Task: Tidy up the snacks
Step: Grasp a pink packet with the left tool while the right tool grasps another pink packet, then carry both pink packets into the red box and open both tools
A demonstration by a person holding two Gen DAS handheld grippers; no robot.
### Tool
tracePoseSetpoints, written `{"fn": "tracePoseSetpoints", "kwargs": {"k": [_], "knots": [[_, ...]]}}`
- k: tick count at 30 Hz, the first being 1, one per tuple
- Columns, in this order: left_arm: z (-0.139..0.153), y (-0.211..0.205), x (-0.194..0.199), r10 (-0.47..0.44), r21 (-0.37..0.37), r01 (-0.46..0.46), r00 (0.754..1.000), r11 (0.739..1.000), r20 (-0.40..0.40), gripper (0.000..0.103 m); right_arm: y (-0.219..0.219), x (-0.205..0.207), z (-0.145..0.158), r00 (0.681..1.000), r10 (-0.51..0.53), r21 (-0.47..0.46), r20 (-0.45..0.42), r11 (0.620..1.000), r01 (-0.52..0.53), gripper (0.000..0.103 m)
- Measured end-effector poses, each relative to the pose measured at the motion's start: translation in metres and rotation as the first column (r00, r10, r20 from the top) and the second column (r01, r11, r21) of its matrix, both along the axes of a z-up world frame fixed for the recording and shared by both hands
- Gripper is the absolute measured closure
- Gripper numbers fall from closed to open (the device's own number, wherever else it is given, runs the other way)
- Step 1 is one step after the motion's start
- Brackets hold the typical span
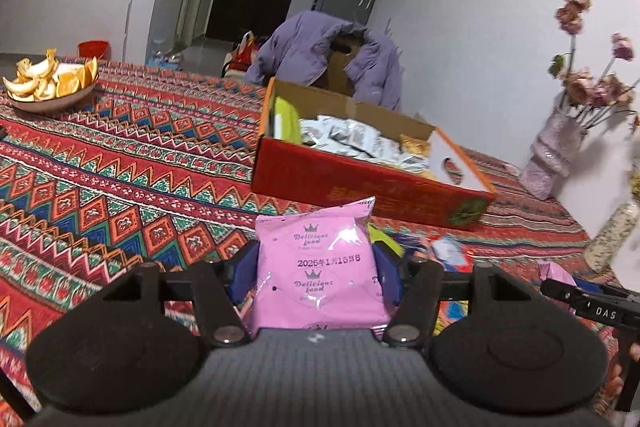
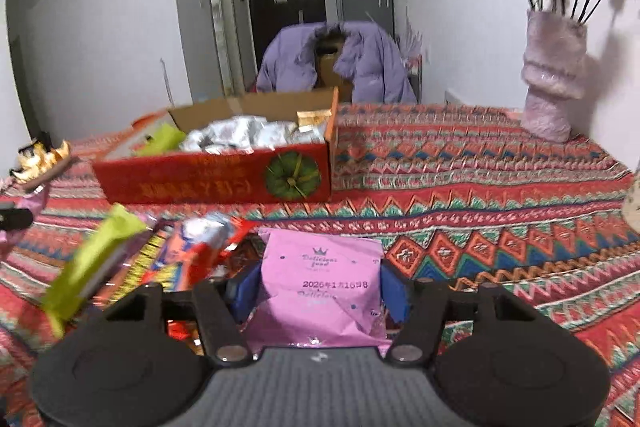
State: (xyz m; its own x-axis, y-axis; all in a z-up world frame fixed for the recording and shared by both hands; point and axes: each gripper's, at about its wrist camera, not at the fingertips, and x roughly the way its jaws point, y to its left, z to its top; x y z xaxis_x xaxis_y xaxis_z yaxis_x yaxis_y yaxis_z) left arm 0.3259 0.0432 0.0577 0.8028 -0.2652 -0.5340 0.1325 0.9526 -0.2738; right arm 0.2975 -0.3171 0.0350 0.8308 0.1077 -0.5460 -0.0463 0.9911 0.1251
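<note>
On the patterned bench (image 1: 120,155) stands the red box (image 1: 360,183), already part filled with packets. Each tool is closed on a pink packet: left tool (image 1: 318,267) on its pink packet (image 1: 320,267), right tool (image 2: 318,285) on another (image 2: 320,283). Carrying step, I judge; next, lift over the rim and release.

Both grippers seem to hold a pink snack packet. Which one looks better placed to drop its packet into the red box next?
Probably left: the left gripper, shut on its pink packet, sits nearer the red box. The right gripper sees it farther off.
</note>
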Motion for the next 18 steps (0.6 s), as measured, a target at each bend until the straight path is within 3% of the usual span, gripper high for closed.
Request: {"fn": "tracePoseSetpoints", "kwargs": {"k": [9, 18], "knots": [[0.014, -0.006, -0.048, -0.013, -0.012, 0.013, 1.000, 1.000, 0.028, 0.041, 0.020, -0.041, 0.019, 0.995, 0.082, 0.016, 0.047, 0.996, -0.083, 0.042], [0.021, -0.012, -0.040, -0.031, -0.006, 0.032, 0.998, 0.999, 0.045, 0.041, 0.023, -0.037, 0.023, 0.994, 0.090, 0.026, 0.063, 0.995, -0.092, 0.042]]}}
